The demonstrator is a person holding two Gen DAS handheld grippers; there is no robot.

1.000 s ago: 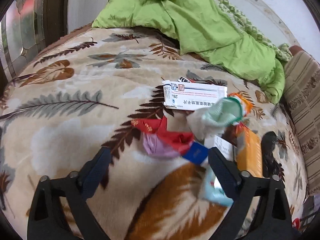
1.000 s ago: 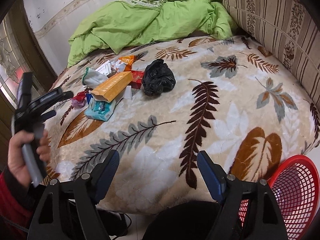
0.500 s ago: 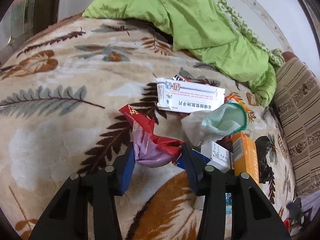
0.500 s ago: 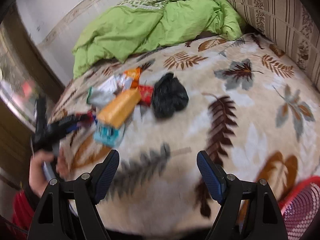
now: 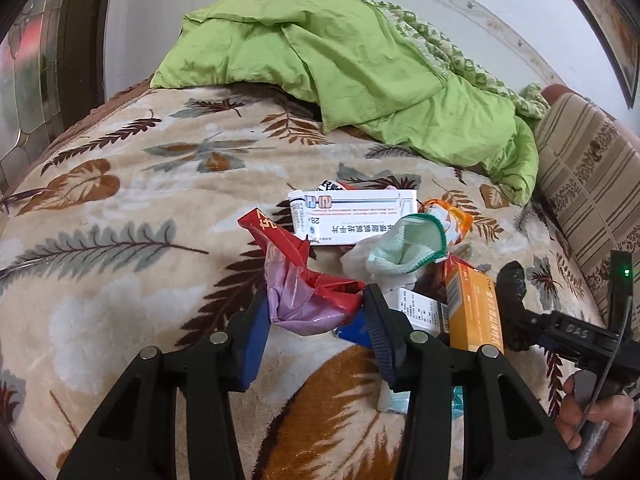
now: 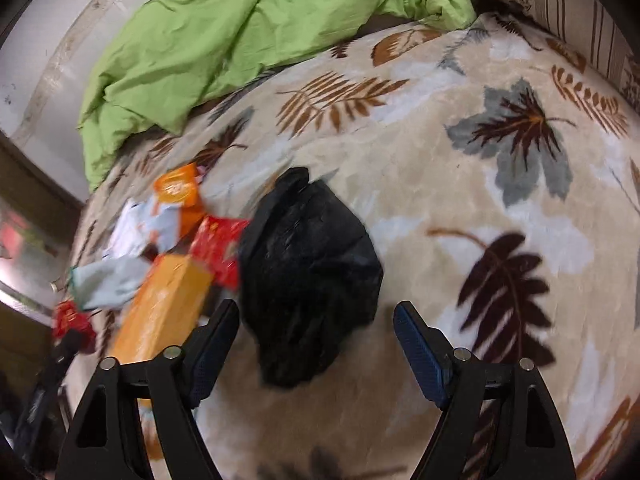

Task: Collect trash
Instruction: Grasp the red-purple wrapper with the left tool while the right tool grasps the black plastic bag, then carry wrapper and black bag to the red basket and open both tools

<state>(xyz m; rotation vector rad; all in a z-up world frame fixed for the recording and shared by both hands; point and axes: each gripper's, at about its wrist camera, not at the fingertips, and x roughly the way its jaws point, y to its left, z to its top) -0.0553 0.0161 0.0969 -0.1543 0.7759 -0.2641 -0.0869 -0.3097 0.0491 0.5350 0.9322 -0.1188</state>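
Observation:
My left gripper (image 5: 316,316) is shut on a crumpled red and purple wrapper (image 5: 304,300) at the near edge of a trash pile on the bed. Behind it lie a white medicine box (image 5: 352,216), a green-rimmed white pouch (image 5: 404,248) and an orange box (image 5: 472,308). My right gripper (image 6: 316,344) hangs over a black plastic bag (image 6: 308,264); its jaws are closing with the bag's near end between them, and the pads do not press on it. The right wrist view is blurred.
A leaf-patterned blanket (image 5: 120,280) covers the bed. A green quilt (image 5: 340,72) is bunched at the back and a striped cushion (image 5: 588,184) stands at the right. An orange wrapper (image 6: 176,188) and a red packet (image 6: 220,248) lie left of the bag. A hand (image 5: 592,420) holds the right gripper.
The left gripper went from wide open to shut on the red and purple wrapper. The right gripper swept across the bed to the black bag, which now fills its view.

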